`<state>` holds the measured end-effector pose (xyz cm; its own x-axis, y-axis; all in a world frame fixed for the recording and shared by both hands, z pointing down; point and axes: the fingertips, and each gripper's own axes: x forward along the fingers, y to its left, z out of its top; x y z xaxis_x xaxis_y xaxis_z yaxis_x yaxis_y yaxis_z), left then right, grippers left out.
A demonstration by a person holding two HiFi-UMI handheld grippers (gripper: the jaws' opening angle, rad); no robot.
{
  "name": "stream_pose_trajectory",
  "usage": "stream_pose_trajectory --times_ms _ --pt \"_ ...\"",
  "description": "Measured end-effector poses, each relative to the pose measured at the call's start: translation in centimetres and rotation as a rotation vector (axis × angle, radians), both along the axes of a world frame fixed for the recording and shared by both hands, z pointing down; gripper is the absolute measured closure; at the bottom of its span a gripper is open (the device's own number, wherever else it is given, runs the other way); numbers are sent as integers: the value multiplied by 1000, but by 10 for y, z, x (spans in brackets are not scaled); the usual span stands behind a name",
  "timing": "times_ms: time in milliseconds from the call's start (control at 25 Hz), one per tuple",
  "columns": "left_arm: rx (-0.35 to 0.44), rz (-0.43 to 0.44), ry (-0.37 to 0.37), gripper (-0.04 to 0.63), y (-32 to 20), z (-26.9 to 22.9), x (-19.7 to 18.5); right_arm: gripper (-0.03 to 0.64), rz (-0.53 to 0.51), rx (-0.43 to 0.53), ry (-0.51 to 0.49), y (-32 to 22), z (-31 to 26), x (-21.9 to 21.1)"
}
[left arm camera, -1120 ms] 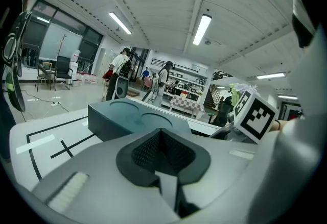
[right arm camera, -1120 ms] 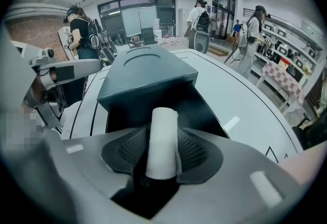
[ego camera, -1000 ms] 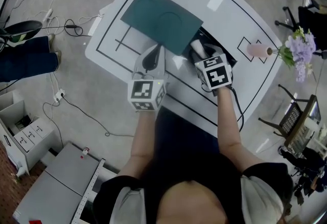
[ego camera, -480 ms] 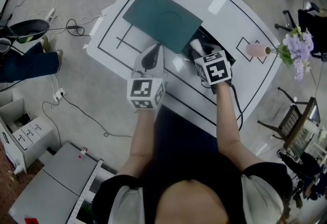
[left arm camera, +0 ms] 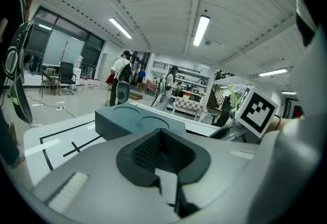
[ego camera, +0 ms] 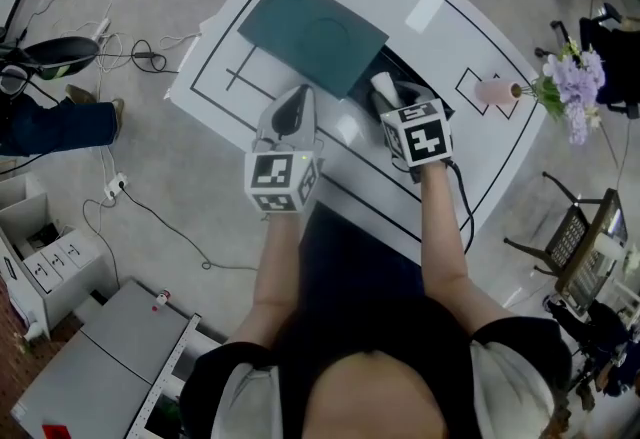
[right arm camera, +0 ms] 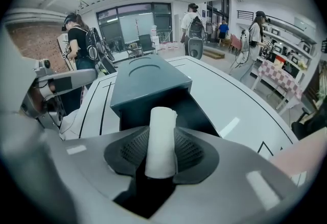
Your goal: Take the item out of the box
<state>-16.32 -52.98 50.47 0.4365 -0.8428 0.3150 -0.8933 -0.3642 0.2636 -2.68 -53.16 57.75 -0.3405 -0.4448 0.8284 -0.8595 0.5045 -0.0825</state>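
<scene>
Your white desk (ego camera: 470,127), marked with black lines, is carrying the dark green box (ego camera: 310,22), which is standing open at its near end. The white roll (right arm camera: 161,141) could be snagging the box's edge or sliding through the pads if your grip is loosening as you lift. Your right claw (right arm camera: 161,154) is clamping that roll, partway open, just over the opening. Your left claw (left arm camera: 162,151) is hovering closed and empty beside the box.
</scene>
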Motion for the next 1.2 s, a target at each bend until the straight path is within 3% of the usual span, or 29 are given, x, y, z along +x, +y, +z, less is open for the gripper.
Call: stream_pose_trajectory --times_ms 1200 --pt "63 -32 -57 584 58 -39 19 471 84 208 -93 41 -68 30"
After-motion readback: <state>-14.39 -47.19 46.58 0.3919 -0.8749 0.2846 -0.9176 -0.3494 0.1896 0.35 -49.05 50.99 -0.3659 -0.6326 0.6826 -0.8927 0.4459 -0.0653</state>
